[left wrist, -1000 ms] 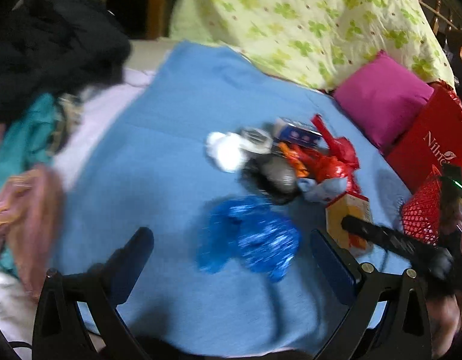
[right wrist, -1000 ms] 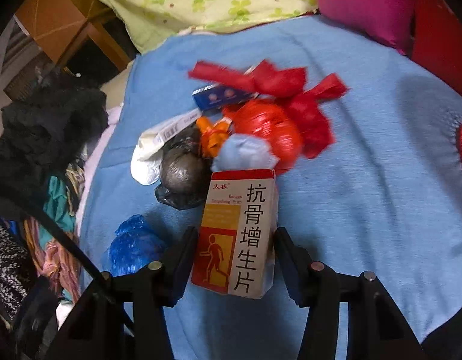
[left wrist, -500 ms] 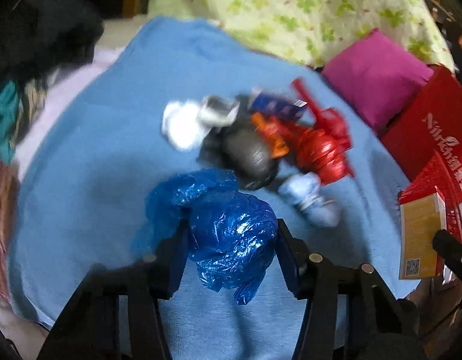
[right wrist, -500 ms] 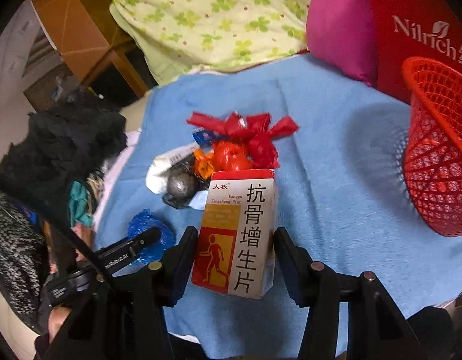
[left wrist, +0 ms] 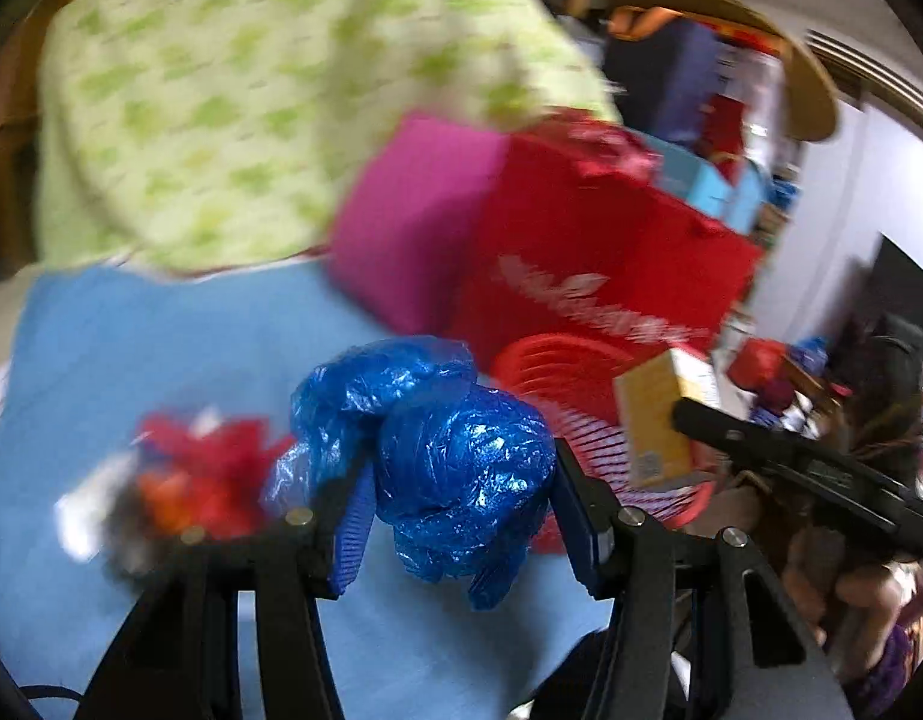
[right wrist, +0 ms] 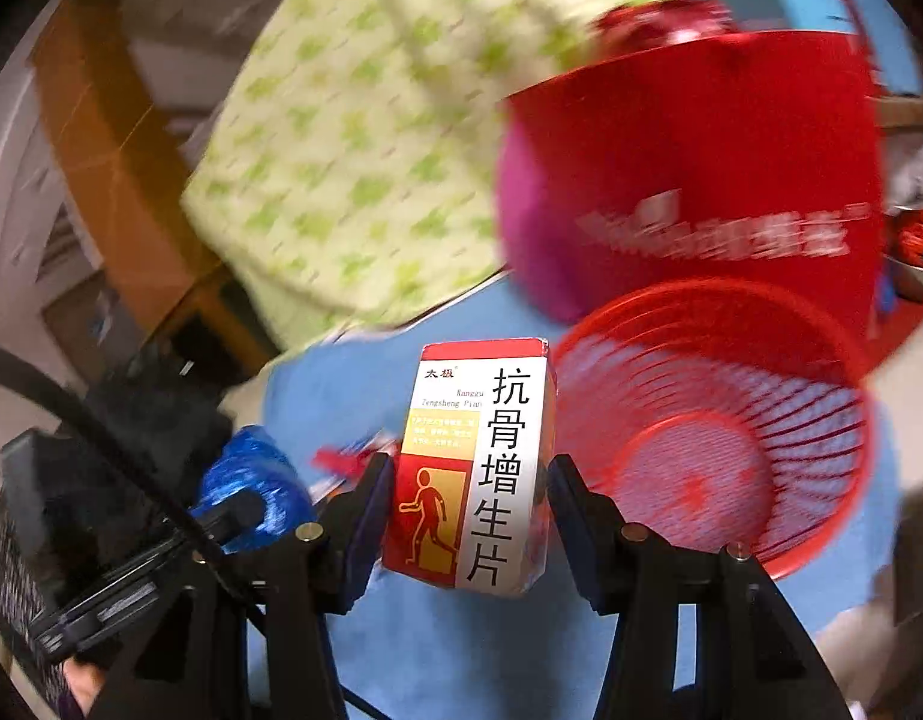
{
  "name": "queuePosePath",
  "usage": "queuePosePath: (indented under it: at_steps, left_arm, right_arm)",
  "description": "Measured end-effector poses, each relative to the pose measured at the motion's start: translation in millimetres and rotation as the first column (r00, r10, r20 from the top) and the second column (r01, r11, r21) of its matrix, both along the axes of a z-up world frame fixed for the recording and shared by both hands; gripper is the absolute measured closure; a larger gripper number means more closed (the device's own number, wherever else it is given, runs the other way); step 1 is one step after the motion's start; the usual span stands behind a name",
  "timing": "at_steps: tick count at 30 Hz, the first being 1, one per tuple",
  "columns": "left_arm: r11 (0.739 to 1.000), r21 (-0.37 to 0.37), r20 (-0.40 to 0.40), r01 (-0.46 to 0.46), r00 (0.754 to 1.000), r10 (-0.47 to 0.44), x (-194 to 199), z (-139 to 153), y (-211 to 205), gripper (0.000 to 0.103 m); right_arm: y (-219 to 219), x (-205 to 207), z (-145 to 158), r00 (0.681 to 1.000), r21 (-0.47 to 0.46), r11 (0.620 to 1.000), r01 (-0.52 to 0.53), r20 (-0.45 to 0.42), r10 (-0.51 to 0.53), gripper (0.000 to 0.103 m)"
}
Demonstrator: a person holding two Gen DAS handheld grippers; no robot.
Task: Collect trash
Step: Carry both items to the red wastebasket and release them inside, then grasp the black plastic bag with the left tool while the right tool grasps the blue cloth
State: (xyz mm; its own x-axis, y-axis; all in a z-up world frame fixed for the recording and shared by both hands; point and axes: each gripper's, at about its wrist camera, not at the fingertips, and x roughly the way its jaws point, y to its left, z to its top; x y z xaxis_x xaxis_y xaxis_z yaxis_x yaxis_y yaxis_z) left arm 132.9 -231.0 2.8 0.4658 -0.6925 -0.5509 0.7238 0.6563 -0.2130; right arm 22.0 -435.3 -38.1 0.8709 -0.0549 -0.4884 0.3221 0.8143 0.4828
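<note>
My left gripper [left wrist: 455,498] is shut on a crumpled blue plastic bag [left wrist: 455,456], held up above the blue blanket [left wrist: 131,348]. My right gripper [right wrist: 470,516] is shut on a medicine box [right wrist: 479,468], white, red and yellow with Chinese print. A red mesh basket [right wrist: 719,438] stands just right of the box, its mouth tipped toward the right wrist camera. In the left wrist view the same basket [left wrist: 557,378] lies behind the bag, with the box [left wrist: 659,414] over it in the other gripper. Blurred leftover trash [left wrist: 191,480] lies on the blanket at left.
A red paper bag [right wrist: 713,180] and a pink cushion [left wrist: 413,222] stand behind the basket. A green-patterned pillow [left wrist: 251,102] lies at the back. Dark clothes [right wrist: 137,414] are piled at the left. A hand [left wrist: 851,570] holds the right gripper's handle.
My left gripper closed on the blue bag, lifted it and swung right toward the basket. The right gripper carried the box up and right until the basket came close beside it.
</note>
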Motion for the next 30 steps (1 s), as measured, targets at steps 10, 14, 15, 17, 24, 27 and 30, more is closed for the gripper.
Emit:
queuePosePath:
  at_steps: [10,14,15,17,24,27,30]
  left_arm:
    - [0.985,0.014,0.014,0.172,0.985,-0.172,-1,-15,-128,0.038]
    - [0.986,0.025,-0.017,0.164,0.986,-0.163,6,-27,-141,0.028]
    - [0.986,0.02,-0.018,0.166,0.986,-0.166,5,-29,-138,0.028]
    - [0.986,0.018,-0.006,0.168,0.986,-0.168,3,-29,-131,0.027]
    - [0.997,0.034,0.078,0.07,0.994,-0.073,-1,-34,-56,0.026]
    - [0.998,0.036,0.091,-0.043,0.995,0.039,7,-49,5,0.026]
    - [0.983,0.047,0.071,-0.179,0.982,0.176,18,-69,69,0.025]
  right_arm:
    - [-97,-15,-21,0.991,0.147,0.98,0.133,-0.012,-0.133,0.045]
    - [-111,-10,-41,0.989,0.195,0.969,0.15,-0.029,-0.147,0.044]
    - [-114,-11,-46,0.988,0.207,0.966,0.154,-0.031,-0.151,0.043]
    - [-115,-13,-50,0.987,0.213,0.964,0.157,-0.023,-0.156,0.043]
    - [-76,-26,-20,0.993,0.067,0.995,0.078,0.08,-0.084,0.043]
    - [-42,-27,1,0.989,-0.015,1.0,-0.01,0.144,0.012,0.043]
    - [-3,-22,13,0.978,-0.075,0.991,-0.109,0.169,0.12,0.043]
